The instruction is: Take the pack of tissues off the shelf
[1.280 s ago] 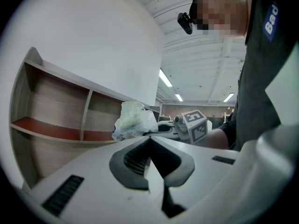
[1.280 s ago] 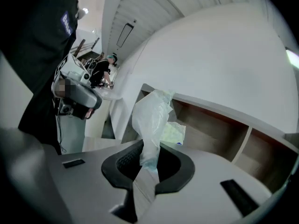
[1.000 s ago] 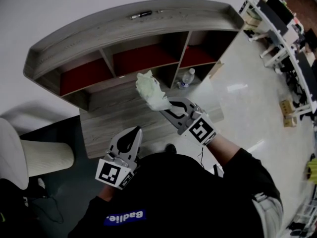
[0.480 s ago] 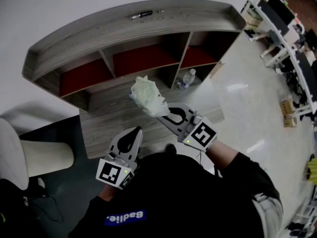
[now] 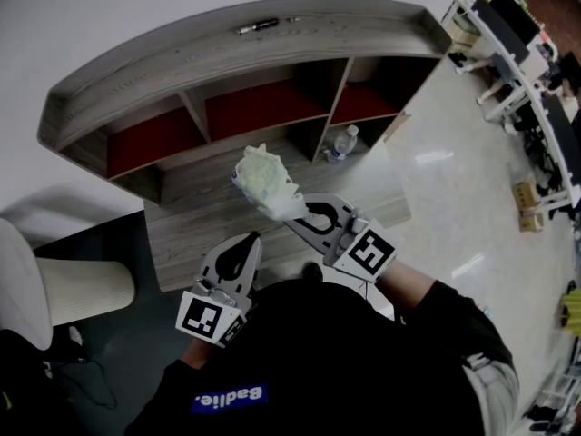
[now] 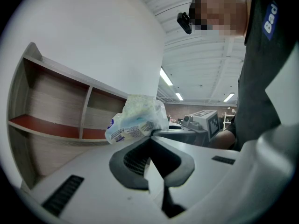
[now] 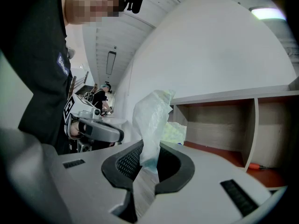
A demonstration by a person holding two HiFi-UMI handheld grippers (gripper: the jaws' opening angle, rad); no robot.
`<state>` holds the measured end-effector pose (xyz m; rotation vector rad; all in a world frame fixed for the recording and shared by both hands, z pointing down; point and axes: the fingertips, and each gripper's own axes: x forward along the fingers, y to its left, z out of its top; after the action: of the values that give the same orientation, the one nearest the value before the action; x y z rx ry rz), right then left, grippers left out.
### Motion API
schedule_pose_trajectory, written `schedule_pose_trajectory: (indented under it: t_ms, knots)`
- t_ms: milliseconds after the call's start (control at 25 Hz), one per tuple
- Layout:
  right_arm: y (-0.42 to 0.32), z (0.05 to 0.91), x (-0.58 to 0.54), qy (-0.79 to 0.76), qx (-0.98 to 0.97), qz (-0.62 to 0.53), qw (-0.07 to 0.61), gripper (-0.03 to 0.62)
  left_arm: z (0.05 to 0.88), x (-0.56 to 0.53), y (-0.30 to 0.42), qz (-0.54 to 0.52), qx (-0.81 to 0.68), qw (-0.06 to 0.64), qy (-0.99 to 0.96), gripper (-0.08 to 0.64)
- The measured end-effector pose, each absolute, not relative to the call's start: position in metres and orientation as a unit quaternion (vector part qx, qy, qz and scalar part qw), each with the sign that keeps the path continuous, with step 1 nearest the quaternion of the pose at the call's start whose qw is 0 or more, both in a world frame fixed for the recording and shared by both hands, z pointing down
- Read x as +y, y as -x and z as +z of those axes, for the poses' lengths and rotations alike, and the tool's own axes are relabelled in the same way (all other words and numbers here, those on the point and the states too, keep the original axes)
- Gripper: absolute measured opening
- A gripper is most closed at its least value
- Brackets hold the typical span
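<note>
Closest in, the left gripper [image 5: 252, 236] hangs level over the near edge of the table [image 5: 195, 221], its jaws together with nothing between them. Just beside it and a little further out, the right gripper [image 5: 295, 214] has its ribbed dark pads nipped on the thin tail of the pack of tissues [image 5: 261, 180]. The pack is off the shelf [image 5: 227, 53], held in the air above the table top and in front of the middle compartment, touching neither. There is open air all round it and bare table underneath, with glossy pale floor [image 5: 436, 175] off to the right.

The pack is a soft, crumpled plastic wrapper, pale green-white and partly see-through, with small blue print on one end. It bulges at the far end and narrows to where the pads pinch it.

Table and shelf are grey wood-grain board. The shelf has three open compartments with red floors and thin upright partitions. A dark marker [image 5: 259, 27] lies on its top board, and a clear bottle [image 5: 342, 142] stands near its right partition, before a plain white wall
</note>
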<state>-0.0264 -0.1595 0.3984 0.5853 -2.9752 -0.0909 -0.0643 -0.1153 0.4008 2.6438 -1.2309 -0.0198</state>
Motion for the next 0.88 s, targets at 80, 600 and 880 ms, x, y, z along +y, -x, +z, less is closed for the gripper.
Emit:
schedule_pose_trajectory:
  t_ms: [80,600,880]
  knots:
    - [0.0265,0.3997,-0.1604,-0.193,-0.979,-0.026,0.056,0.072,0.4008,-0.1164,0.0637,-0.007,-0.419,0.113,-0.901,0.002]
    - [0.0311,0.3975,-0.1619,-0.187,-0.980,-0.030,0.054,0.072,0.3997,-0.1196,0.0649,-0.007,-0.419,0.113,-0.901,0.002]
    - [0.0318,0.3964,-0.1634,-0.186,-0.981,-0.032,0.052,0.072,0.3998,-0.1203,0.0665,-0.007,-0.423,0.113,-0.899,0.002]
